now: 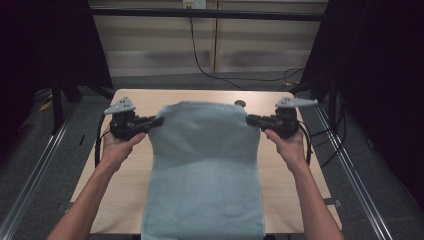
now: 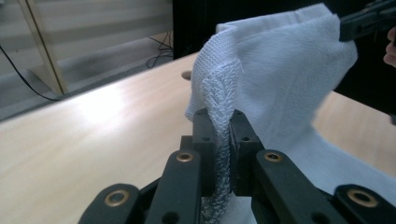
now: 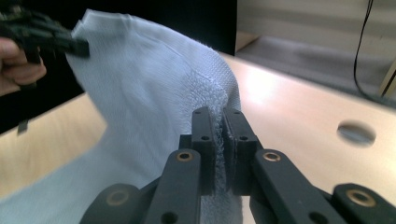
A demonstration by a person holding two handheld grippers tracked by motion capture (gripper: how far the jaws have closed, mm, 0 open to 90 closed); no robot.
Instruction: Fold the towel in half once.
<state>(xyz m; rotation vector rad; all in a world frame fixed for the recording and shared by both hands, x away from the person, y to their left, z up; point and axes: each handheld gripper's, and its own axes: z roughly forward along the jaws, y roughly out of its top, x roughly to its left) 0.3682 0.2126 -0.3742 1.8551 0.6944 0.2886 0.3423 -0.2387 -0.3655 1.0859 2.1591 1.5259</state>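
Note:
A pale blue towel [image 1: 202, 165] is held up over the wooden table [image 1: 125, 170] by its two far corners, and its near part lies on the table and hangs over the front edge. My left gripper [image 1: 159, 121] is shut on the towel's left corner [image 2: 219, 93]. My right gripper [image 1: 250, 120] is shut on the right corner [image 3: 210, 93]. In the left gripper view my left gripper [image 2: 219, 122] pinches the thick hem between its jaws, and the other gripper shows at top right. In the right gripper view my right gripper [image 3: 220, 120] pinches the terry edge.
A round hole [image 1: 240, 103] sits in the table top near the far edge, just behind the towel. Black cables [image 1: 210, 70] run across the floor beyond the table. Metal rails [image 1: 350, 170] flank the table on both sides, with dark curtains around.

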